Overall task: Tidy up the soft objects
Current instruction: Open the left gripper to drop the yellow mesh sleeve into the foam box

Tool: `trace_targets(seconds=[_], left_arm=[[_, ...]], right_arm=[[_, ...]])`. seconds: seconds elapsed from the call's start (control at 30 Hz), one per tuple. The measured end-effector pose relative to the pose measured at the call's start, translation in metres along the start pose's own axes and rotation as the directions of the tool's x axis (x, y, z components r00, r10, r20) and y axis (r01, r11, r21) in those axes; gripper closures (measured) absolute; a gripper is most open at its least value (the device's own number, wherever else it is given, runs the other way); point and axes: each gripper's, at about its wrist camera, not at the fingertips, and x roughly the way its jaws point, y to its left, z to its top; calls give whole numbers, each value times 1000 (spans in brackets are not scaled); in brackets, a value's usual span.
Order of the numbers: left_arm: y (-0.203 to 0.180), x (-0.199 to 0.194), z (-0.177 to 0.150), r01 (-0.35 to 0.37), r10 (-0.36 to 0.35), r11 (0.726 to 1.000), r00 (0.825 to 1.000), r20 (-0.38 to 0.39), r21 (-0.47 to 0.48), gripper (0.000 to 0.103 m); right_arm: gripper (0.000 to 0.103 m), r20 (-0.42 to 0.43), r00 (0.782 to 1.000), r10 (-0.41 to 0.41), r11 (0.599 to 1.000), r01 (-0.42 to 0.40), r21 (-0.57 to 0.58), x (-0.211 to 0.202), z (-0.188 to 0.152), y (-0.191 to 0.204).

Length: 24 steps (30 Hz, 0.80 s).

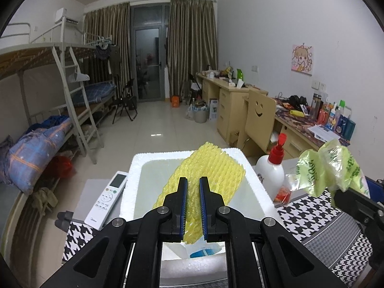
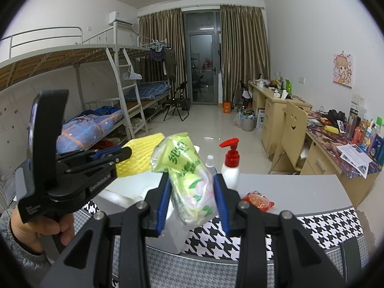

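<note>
A yellow foam net [image 1: 211, 165] is pinched between the blue pads of my left gripper [image 1: 193, 181], which is shut on it. The net slopes up and away over a white foam box [image 1: 136, 168] on the table. The right wrist view shows that same left gripper [image 2: 124, 152] at the left with the net [image 2: 144, 153] sticking out of its tip. My right gripper [image 2: 192, 180] is shut on a green plastic tissue pack [image 2: 184, 163] and holds it upright above the table, to the right of the box. From the left wrist view, the pack [image 1: 331, 168] hangs at the right edge.
A white bottle with a red pump [image 1: 271, 170] stands just right of the box, with a small spray bottle [image 2: 210, 162] beside it. A red snack packet [image 2: 258, 200] lies on the grey and houndstooth tabletop [image 2: 324, 225]. A white remote control [image 1: 108, 199] lies left of the box.
</note>
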Motion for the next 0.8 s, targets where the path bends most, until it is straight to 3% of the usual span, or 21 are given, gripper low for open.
trace_targets(seconds=[0.07,0.13,0.2,0.23,0.5,0.8], left_arm=[[4,2,-1,-4,4,1000,1000,-13,-2,77],[7,2,-2,-21,21,1000,1000,-10,-2,40],[11,-2,-3,-37,37,999,999,8,-9,20],[14,-5,-3,-49,50,999,999,16,-16,15],[28,-25,-6,-86,89,995,995,52,-45,1],[39,-49,-12,-100,105,993,991,78,-57,1]], right_arm=[[63,-2,1000,-2,1000,2,0,1,0,0],[63,-5,1000,-6,1000,6,-2,3,1,1],[63,-6,1000,-8,1000,8,-4,3,1,2],[63,-6,1000,-9,1000,9,-2,3,1,1],[63,-11,1000,0,1000,-1,-11,7,3,5],[63,-15,999,33,999,-34,-28,15,10,19]])
